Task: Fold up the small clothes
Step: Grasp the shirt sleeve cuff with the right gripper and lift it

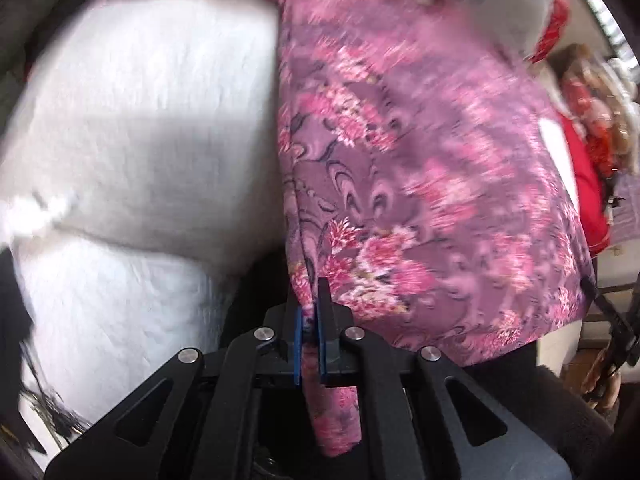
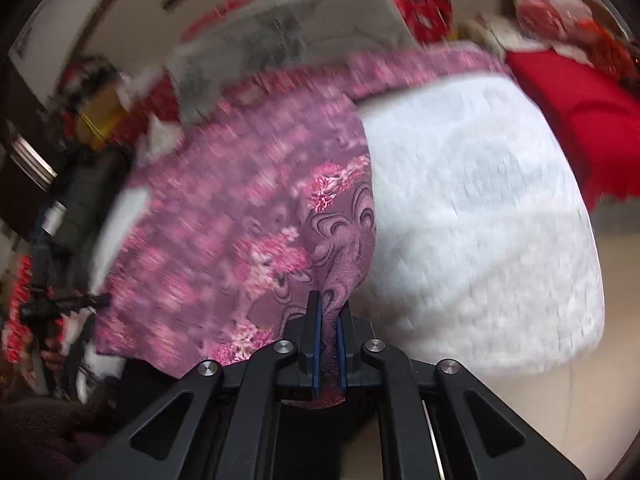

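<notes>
A purple garment with a pink flower print (image 1: 420, 168) hangs in the air over a white quilted surface (image 1: 132, 128). My left gripper (image 1: 310, 312) is shut on one edge of the garment, and cloth trails down between the fingers. My right gripper (image 2: 329, 320) is shut on another edge of the same garment (image 2: 240, 220), which spreads to its left above the white surface (image 2: 480, 220). Both views are blurred by motion.
Red cloth (image 2: 576, 120) lies to the right of the white surface. A grey fabric piece (image 2: 280, 36) sits beyond the garment. Cluttered red and dark items (image 2: 36, 280) stand at the left, and red patterned items (image 1: 592, 132) at the right of the left wrist view.
</notes>
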`<state>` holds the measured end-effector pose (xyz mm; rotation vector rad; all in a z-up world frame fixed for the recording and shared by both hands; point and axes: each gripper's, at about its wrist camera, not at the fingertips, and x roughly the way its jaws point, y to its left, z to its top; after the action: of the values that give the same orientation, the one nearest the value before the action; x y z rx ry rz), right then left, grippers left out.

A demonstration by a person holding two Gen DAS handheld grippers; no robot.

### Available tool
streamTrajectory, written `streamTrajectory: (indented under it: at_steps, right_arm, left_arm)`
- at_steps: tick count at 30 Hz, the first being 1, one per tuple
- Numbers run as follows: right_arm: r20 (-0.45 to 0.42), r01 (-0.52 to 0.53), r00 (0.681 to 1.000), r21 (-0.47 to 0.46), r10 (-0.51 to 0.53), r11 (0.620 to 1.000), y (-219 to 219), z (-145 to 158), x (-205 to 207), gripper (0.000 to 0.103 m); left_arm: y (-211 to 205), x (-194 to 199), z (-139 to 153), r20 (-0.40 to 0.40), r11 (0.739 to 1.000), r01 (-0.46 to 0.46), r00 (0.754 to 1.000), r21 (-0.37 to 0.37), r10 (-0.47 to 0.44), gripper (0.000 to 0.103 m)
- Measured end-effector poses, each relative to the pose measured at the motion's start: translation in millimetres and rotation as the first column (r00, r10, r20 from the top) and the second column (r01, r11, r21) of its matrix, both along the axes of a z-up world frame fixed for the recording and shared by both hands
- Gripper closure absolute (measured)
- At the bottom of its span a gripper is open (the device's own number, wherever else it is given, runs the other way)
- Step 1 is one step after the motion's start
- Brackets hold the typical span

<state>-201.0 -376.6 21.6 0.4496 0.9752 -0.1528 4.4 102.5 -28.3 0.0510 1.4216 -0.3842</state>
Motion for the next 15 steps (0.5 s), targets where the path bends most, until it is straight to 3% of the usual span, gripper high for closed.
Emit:
streamTrajectory:
  at_steps: [2, 4, 7, 8, 9, 10, 12, 13, 14, 15]
  right_arm:
    - [-0.117, 0.011, 0.993, 0.022, -0.008, 1.000, -3.2, -35.1, 2.4, 0.098]
    - [-0.191, 0.020, 0.981, 0.030, -0.014, 0.999, -7.5, -59.3, 8.3, 0.097]
    - [-0.250, 0.036, 0.968, 0.005, -0.034, 0.999, -14.7, -66.4, 18.1, 0.092]
    - [-0.217, 0.045, 0.975, -0.025, -0.050, 0.999, -20.8, -54.5, 25.2, 0.091]
    - [-0.194, 0.049, 0.980, -0.029, -0.053, 0.998, -22.2, -44.9, 29.2, 0.090]
    - [-0.152, 0.053, 0.987, -0.032, -0.058, 0.998, -25.9, -32.4, 34.8, 0.087]
    - [-0.069, 0.071, 0.995, -0.034, -0.073, 0.997, -35.9, -10.5, 49.1, 0.076]
    - [-0.034, 0.084, 0.996, -0.033, -0.085, 0.996, -42.8, -1.6, 57.2, 0.063]
    - [0.005, 0.109, 0.994, -0.032, -0.108, 0.994, -56.8, 7.0, 69.0, 0.055]
    - [0.034, 0.150, 0.988, -0.030, -0.149, 0.988, -76.2, 13.4, 81.4, 0.054]
  left_arm:
    - [3.5, 1.4, -18.7, -0.040, 1.000, -0.019, 0.999, 0.022, 0.020, 0.099]
    - [5.3, 2.4, -18.8, -0.032, 1.000, -0.026, 0.999, 0.015, 0.027, 0.099]
    - [1.2, 9.8, 4.5, 0.058, 1.000, 0.005, 0.998, 0.012, -0.005, 0.098]
    - [-4.3, 15.2, 16.7, 0.113, 1.000, 0.015, 0.993, 0.020, -0.017, 0.097]
    - [-10.9, 20.6, 26.0, 0.151, 0.999, 0.023, 0.988, 0.022, -0.026, 0.088]
    - [-20.8, 29.1, 33.5, 0.182, 0.999, 0.031, 0.983, 0.023, -0.035, 0.070]
    - [-41.0, 51.3, 48.1, 0.240, 0.999, 0.030, 0.970, 0.015, -0.032, 0.043]
    - [-50.4, 57.1, 53.1, 0.266, 1.000, 0.025, 0.964, 0.014, -0.027, 0.036]
    - [-64.1, 67.8, 55.6, 0.292, 1.000, 0.022, 0.956, 0.018, -0.026, 0.036]
    - [-74.5, 77.2, 56.5, 0.303, 0.999, 0.029, 0.952, 0.025, -0.035, 0.036]
